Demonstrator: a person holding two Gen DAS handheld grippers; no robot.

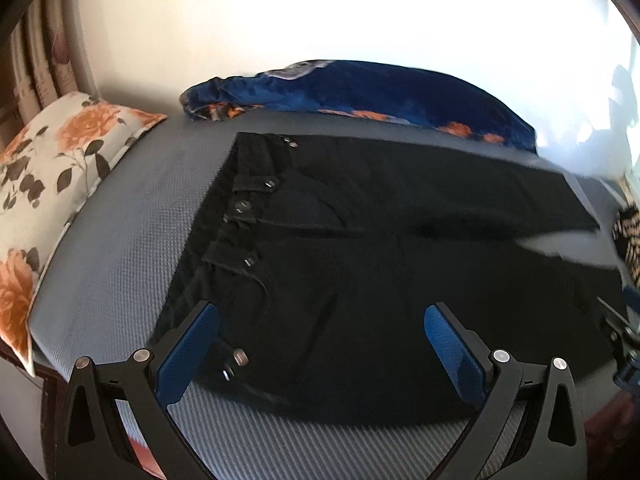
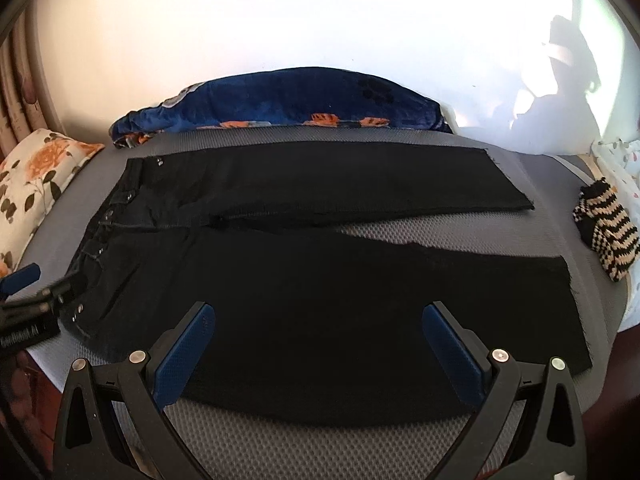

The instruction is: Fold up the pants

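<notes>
Black pants (image 2: pixel 304 280) lie flat beneath both spread hand-held grippers.

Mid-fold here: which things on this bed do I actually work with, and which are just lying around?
For the job:
black pants, spread flat
left gripper, open
right gripper, open

Just lying about:
floral pillow
blue blanket
striped knit item
grey mat underneath

Grey textured mat (image 2: pixel 280 440), black pants (image 2: pixel 320 312) spread flat, floral pillow (image 2: pixel 36 184) left, blue blanket (image 2: pixel 304 100) behind, striped knit (image 2: pixel 606 236) right
</notes>
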